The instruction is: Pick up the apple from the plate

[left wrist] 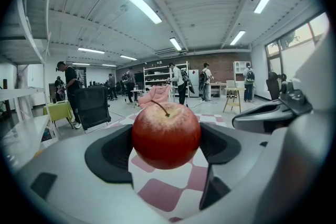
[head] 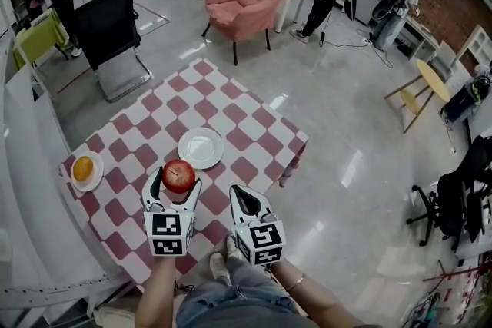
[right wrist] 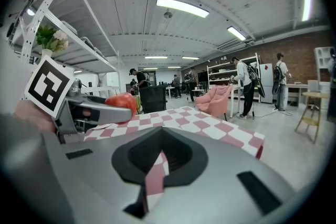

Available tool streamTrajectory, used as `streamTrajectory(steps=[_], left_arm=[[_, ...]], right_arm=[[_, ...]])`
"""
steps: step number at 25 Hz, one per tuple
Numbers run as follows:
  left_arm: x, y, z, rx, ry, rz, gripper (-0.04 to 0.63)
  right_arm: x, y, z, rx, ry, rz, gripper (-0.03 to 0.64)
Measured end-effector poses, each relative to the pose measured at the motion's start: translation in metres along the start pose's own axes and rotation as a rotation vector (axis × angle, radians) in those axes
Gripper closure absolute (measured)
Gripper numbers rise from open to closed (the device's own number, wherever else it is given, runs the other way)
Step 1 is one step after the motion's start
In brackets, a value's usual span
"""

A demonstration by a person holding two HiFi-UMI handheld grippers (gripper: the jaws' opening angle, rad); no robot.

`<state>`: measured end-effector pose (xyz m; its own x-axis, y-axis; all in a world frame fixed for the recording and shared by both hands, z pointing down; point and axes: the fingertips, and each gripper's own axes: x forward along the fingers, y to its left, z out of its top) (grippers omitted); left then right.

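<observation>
**Left gripper view: apple is in the jaws, and a slip is the main risk**

The left gripper view shows the apple (left wrist: 166,134) sitting between the two dark curved pads of the left gripper (head: 177,181). The pads are closed against its sides, the stem points up, and the checked cloth shows underneath. In the head view the apple is off the white plate (head: 201,159), which lies bare on the table (head: 238,119) just beyond it. The pickup looks all but done.

The right gripper (head: 247,194) hangs just beside the left one. Its jaws are drawn together and hold nothing.

What could go wrong, as I judge it:

- **Slipping out:** The apple is round and smooth and is held only at its two sides. If the squeeze eases or the gripper tips forward, it could slide out.
- **Rolling away:** A dropped apple would land on the cloth near the table's front edge. From there it could roll off onto the floor.
- **A knock:** The right gripper is close, so a careless sideways move might bump the left one and jar the apple loose.
- **Bruising:** Squeezing harder to make up for a weak hold could mark the fruit.
</observation>
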<state>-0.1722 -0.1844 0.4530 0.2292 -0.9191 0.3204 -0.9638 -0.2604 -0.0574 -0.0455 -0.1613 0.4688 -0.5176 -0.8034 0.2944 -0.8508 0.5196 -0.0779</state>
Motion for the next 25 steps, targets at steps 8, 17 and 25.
streamTrajectory(steps=[8,17,25], left_arm=[[-0.022,0.000,-0.006,0.005,-0.002,0.002,0.212],[-0.041,-0.002,-0.014,0.002,0.001,0.005,0.212],[-0.055,0.000,-0.020,-0.014,0.007,0.015,0.212]], right_arm=[[-0.013,0.011,-0.003,-0.006,-0.005,-0.010,0.607],[-0.024,0.020,-0.003,-0.007,-0.018,-0.012,0.607],[-0.031,0.028,-0.002,-0.018,-0.018,0.003,0.607]])
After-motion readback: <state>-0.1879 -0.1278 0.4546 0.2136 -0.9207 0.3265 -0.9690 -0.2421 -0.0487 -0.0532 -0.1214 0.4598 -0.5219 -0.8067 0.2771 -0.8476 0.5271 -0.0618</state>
